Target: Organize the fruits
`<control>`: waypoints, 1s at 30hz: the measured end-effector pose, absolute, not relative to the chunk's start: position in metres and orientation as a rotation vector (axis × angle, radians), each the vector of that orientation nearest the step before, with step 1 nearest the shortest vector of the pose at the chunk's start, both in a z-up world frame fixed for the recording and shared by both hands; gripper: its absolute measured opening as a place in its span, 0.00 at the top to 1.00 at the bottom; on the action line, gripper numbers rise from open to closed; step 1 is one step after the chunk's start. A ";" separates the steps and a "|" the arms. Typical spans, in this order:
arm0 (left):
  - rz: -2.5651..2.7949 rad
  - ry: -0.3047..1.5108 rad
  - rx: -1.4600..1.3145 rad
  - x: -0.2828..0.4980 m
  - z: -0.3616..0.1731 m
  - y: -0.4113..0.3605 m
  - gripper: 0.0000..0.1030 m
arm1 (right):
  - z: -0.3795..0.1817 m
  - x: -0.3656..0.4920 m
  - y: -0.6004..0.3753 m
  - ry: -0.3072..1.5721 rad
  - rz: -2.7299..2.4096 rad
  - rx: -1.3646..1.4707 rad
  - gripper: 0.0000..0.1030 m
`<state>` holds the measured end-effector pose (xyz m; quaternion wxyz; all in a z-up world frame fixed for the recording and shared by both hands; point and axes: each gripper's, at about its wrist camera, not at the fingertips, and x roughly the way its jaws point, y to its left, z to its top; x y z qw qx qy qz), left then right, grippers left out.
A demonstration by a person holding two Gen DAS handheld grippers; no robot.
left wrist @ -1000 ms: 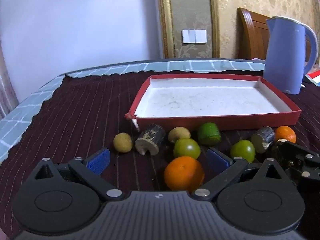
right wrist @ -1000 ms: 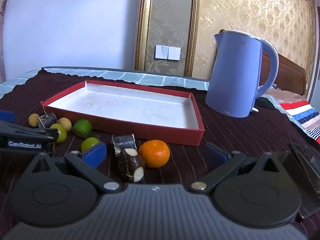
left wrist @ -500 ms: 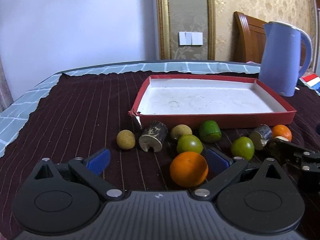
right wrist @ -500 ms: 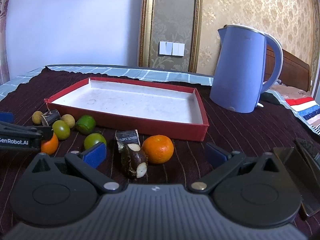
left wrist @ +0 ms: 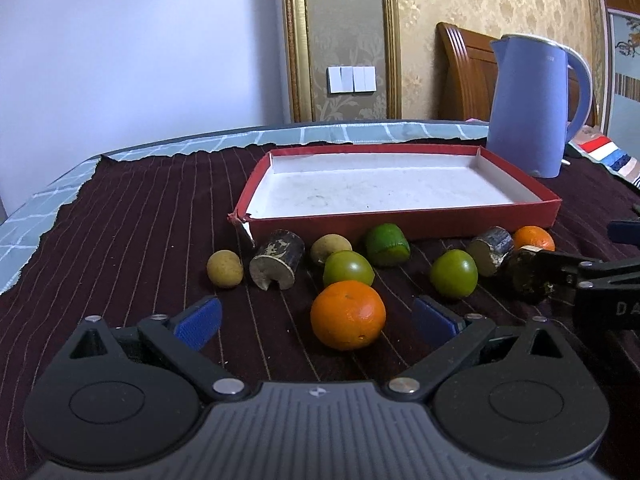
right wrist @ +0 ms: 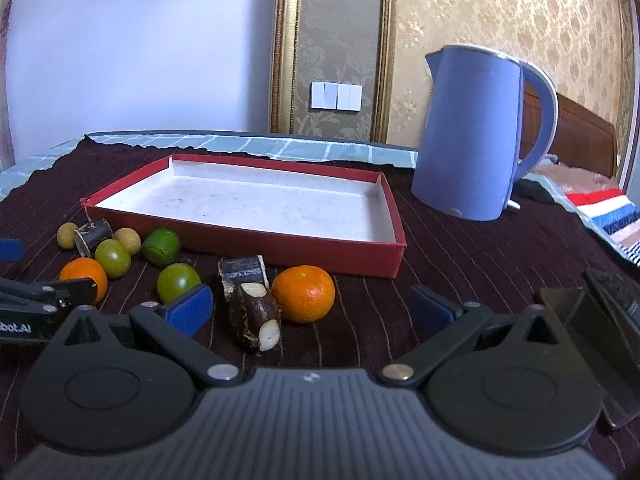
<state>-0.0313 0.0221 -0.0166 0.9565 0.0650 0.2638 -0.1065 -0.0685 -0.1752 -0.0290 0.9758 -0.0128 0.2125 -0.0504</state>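
Fruits lie on the dark striped cloth in front of an empty red tray (left wrist: 400, 222) (right wrist: 240, 236). In the left wrist view an orange (left wrist: 348, 314) sits between the blue pads of my left gripper (left wrist: 316, 318); the jaws are closing but stand apart from it. Behind it lie green fruits (left wrist: 348, 268), a longan (left wrist: 225, 269) and a dark cane piece (left wrist: 276, 266). My right gripper (right wrist: 310, 308) is open, with a second orange (right wrist: 303, 294) and cane pieces (right wrist: 254, 318) between its fingers, untouched.
A blue kettle (left wrist: 534, 106) (right wrist: 476, 132) stands right of the tray's far end. A black object (right wrist: 600, 320) lies at the right edge near my right gripper. A wooden chair back (left wrist: 464, 76) and striped fabric (right wrist: 608, 212) lie beyond.
The left view has shifted a little, so the orange now lies more centred between the left pads. The right view tilted slightly; no fruit has moved.
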 end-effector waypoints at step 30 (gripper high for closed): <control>-0.209 0.597 0.143 -0.022 -0.025 0.007 0.60 | -0.046 -0.058 -0.168 0.511 0.038 -0.082 0.31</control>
